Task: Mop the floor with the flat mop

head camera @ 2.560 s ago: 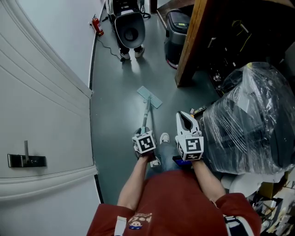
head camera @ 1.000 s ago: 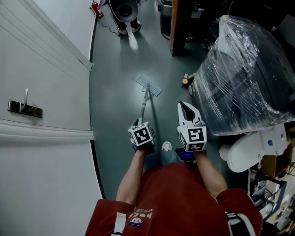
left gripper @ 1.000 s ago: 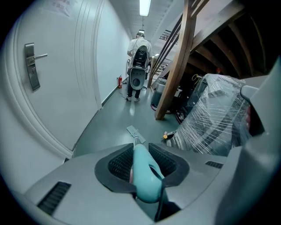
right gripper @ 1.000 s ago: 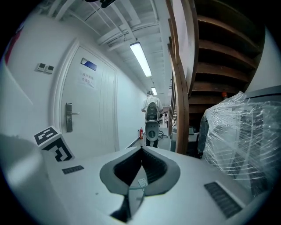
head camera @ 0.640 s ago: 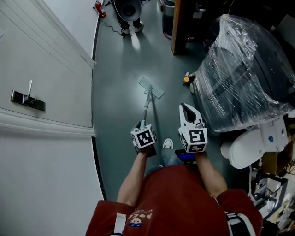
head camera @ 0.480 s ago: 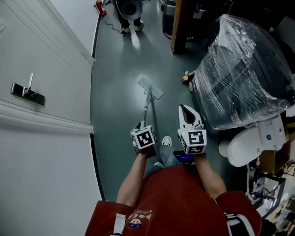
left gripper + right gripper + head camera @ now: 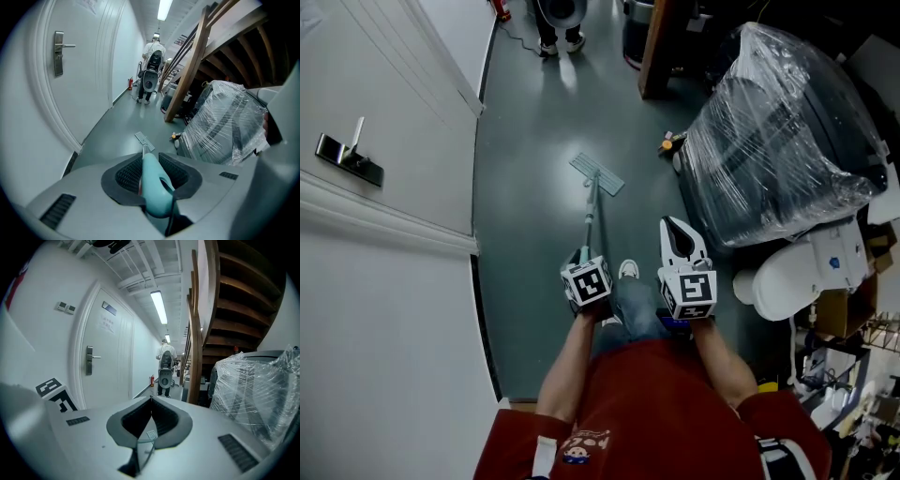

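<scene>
The flat mop's pale head [image 7: 596,173] lies on the grey-green floor [image 7: 534,141] ahead of me, its thin pole [image 7: 589,214] running back to a teal handle [image 7: 154,187]. My left gripper [image 7: 584,264] is shut on that handle; in the left gripper view the mop head [image 7: 141,138] shows just beyond the jaws. My right gripper [image 7: 676,232] hangs beside it to the right, jaws closed together with nothing between them [image 7: 151,401], pointing down the corridor.
A white door with a metal lever [image 7: 342,155] lines the left wall. A plastic-wrapped bulky object [image 7: 778,131] and a wooden stair post [image 7: 654,52] crowd the right. A person with a machine [image 7: 151,77] stands far down the corridor. A small orange item [image 7: 667,143] lies by the wrap.
I have stepped back along the corridor; the mop head has come back with me and now sits a little further left. The door handle sits higher in view. Both grippers keep their hold.
</scene>
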The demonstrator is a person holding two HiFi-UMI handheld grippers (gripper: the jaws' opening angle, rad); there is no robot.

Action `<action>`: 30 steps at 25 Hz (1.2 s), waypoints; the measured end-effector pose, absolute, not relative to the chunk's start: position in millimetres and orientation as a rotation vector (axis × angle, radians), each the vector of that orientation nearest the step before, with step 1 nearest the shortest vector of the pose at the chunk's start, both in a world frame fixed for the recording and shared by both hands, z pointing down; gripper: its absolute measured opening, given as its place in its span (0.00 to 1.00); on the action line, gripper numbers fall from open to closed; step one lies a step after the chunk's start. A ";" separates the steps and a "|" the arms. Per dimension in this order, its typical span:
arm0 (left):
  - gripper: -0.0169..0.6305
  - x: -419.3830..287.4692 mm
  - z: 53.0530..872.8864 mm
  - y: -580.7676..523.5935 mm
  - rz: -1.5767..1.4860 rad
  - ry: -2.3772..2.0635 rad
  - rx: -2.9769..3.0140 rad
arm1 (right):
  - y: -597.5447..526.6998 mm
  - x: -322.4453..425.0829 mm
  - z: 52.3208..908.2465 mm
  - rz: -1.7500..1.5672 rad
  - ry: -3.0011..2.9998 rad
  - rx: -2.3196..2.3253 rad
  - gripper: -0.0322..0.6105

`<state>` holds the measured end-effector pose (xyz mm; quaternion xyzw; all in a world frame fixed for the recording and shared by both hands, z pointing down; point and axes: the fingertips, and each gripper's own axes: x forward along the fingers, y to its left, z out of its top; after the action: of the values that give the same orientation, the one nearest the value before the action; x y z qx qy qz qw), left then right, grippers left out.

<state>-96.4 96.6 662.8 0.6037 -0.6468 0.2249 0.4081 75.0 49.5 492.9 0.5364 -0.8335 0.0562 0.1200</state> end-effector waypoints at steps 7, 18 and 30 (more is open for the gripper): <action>0.21 -90.7 658.5 141.5 0.548 -1.612 1.508 | 90.2 70.9 493.5 0.173 -2.450 1.561 0.08; 0.21 -33.2 655.5 234.4 0.562 -1.647 1.469 | 170.0 116.6 495.1 0.187 -2.534 1.503 0.08; 0.21 42.5 647.8 353.5 0.595 -1.699 1.428 | 278.3 201.2 488.1 0.196 -2.596 1.484 0.08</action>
<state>42.5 353.5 647.8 0.5669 -0.6745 0.2361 0.4098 201.2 278.3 488.1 0.4938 -0.8641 0.0653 0.0724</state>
